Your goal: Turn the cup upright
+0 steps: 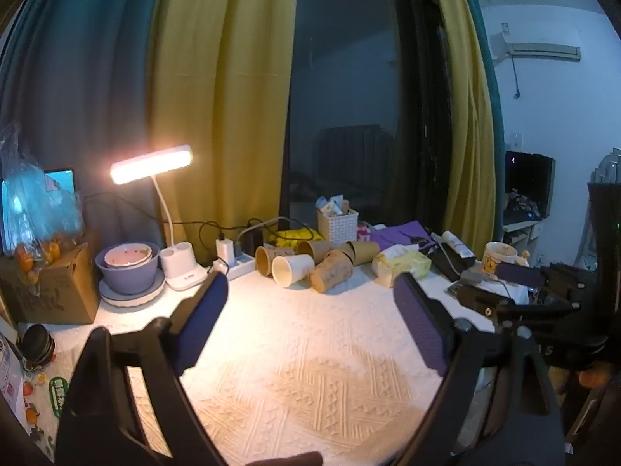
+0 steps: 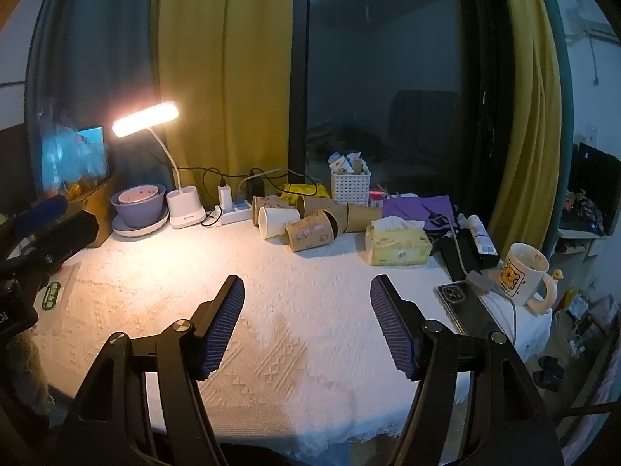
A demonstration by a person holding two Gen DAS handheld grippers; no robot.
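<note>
Several paper cups lie on their sides in a heap at the back of the white tablecloth. A white cup (image 1: 292, 269) (image 2: 277, 221) lies with its mouth toward me, and a patterned brown cup (image 1: 332, 272) (image 2: 310, 236) lies beside it on the right. More brown cups (image 1: 359, 251) (image 2: 363, 216) lie behind. My left gripper (image 1: 310, 283) is open and empty, held above the cloth short of the cups. My right gripper (image 2: 306, 285) is open and empty, nearer the table's front. The right gripper also shows in the left wrist view (image 1: 516, 275) at the right.
A lit desk lamp (image 2: 145, 118) and stacked bowls (image 2: 139, 207) stand back left by a power strip (image 2: 236, 209). A tissue pack (image 2: 399, 242), white basket (image 2: 350, 186), bear mug (image 2: 522, 273) and phone (image 2: 462, 303) sit at the right. A cardboard box (image 1: 58, 287) stands far left.
</note>
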